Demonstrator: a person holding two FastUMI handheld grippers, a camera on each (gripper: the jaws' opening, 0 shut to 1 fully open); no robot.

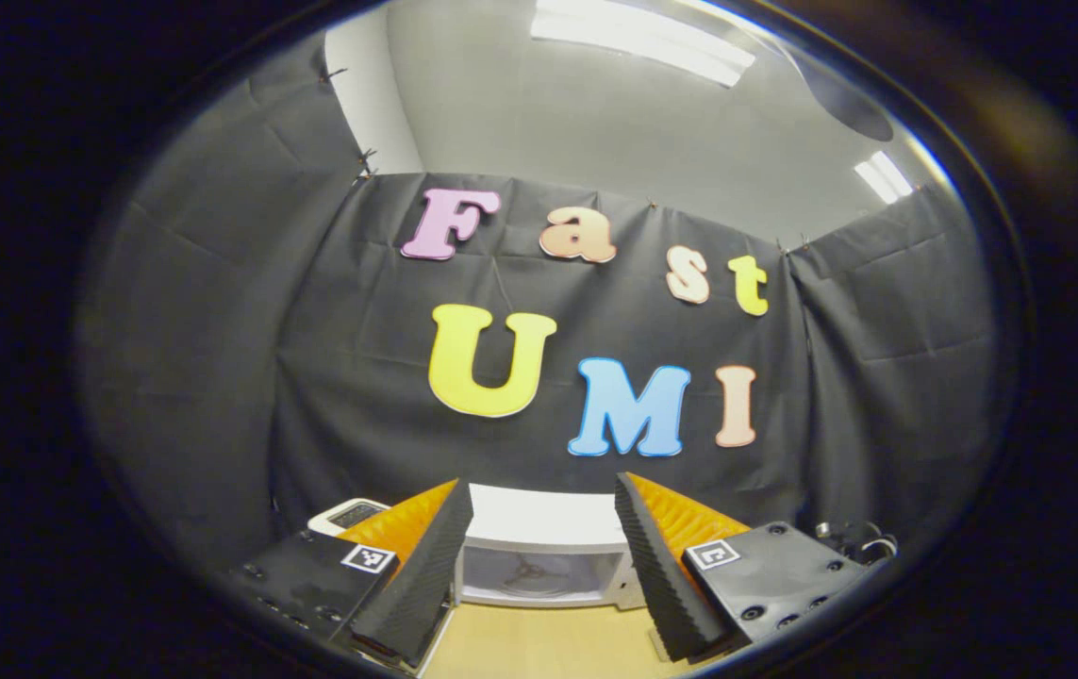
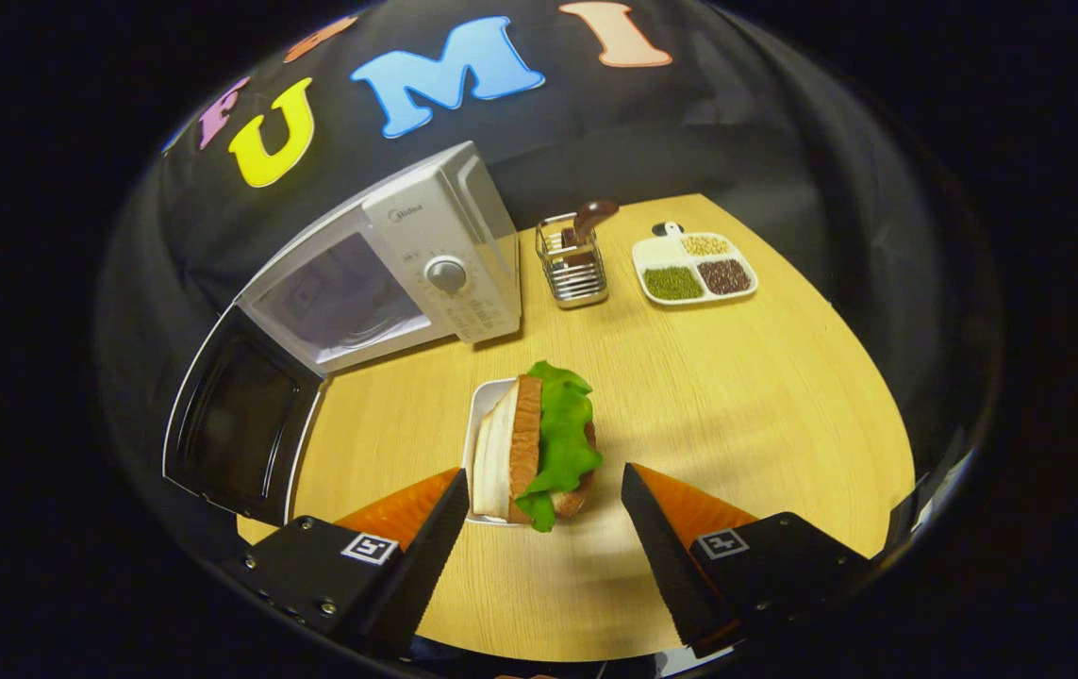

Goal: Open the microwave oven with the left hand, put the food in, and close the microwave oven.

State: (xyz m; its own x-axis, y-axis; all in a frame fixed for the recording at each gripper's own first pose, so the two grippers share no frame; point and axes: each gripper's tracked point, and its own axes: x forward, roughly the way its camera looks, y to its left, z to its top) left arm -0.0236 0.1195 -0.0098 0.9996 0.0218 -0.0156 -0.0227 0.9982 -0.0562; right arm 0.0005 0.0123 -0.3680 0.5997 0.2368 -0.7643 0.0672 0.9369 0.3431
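— Microwave oven (image 2: 406, 269) first: where does it stand?
— On the wooden table (image 2: 737, 396), toward the far left corner in the right gripper view, against the black cloth wall. Its door (image 2: 237, 424) is swung wide open and hangs out on the left of the oven body; the cavity is empty as far as I can tell. In the left gripper view the open cavity of the oven (image 1: 539, 571) appears low down, straight ahead between the fingers.
— And the food?
— A sandwich (image 2: 539, 448) with lettuce, meat and bread sits on a small white plate (image 2: 480, 415) on the table, in front of the oven and nearer the camera than the dial panel.
— What about the right gripper?
— The right gripper (image 2: 539, 514) has its fingers spread wide, one on each side of the sandwich's near end, not pressing on it.
— The left one?
— The left gripper (image 1: 539, 552) is spread too, holding nothing, pointed at the oven.
— Anything else beside the oven?
— Just right of the oven stands a wire holder (image 2: 572, 264) with a brown-handled utensil. Further right lies a divided dish (image 2: 694, 269) of green, dark and pale grains.
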